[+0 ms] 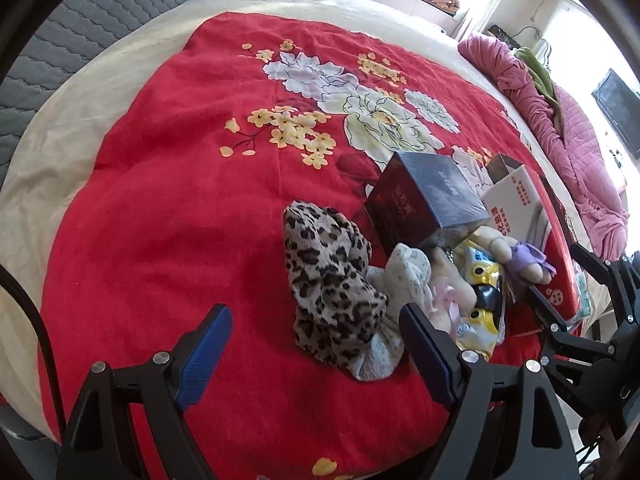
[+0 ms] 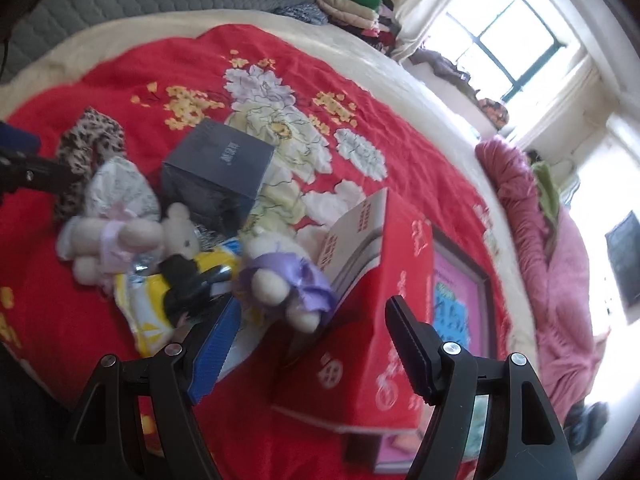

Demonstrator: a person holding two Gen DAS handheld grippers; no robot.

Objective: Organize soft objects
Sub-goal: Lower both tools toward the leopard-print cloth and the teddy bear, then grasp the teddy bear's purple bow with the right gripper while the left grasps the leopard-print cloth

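1. The left gripper (image 1: 316, 344) is spread wide and holds nothing, hovering low over the red floral blanket (image 1: 168, 208).
2. At its 12 o'clock lies the leopard-print cloth (image 1: 328, 280), bunched, touching a pale speckled cloth (image 1: 404, 276) at 1 o'clock.
3. The right gripper (image 2: 312, 332) is also spread wide and empty, above the red carton (image 2: 384, 304).
4. At its 11 o'clock a plush bear in purple (image 2: 276, 276) leans on the carton; a second bear in pink (image 2: 120, 240) and a yellow packet (image 2: 148, 300) lie at 10 o'clock.
5. A dark box (image 2: 220, 168) stands behind them.
6. Bare blanket stretches from 9 to 12 o'clock of the left gripper.
7. The printed writing on the carton and the box is too blurred to read.
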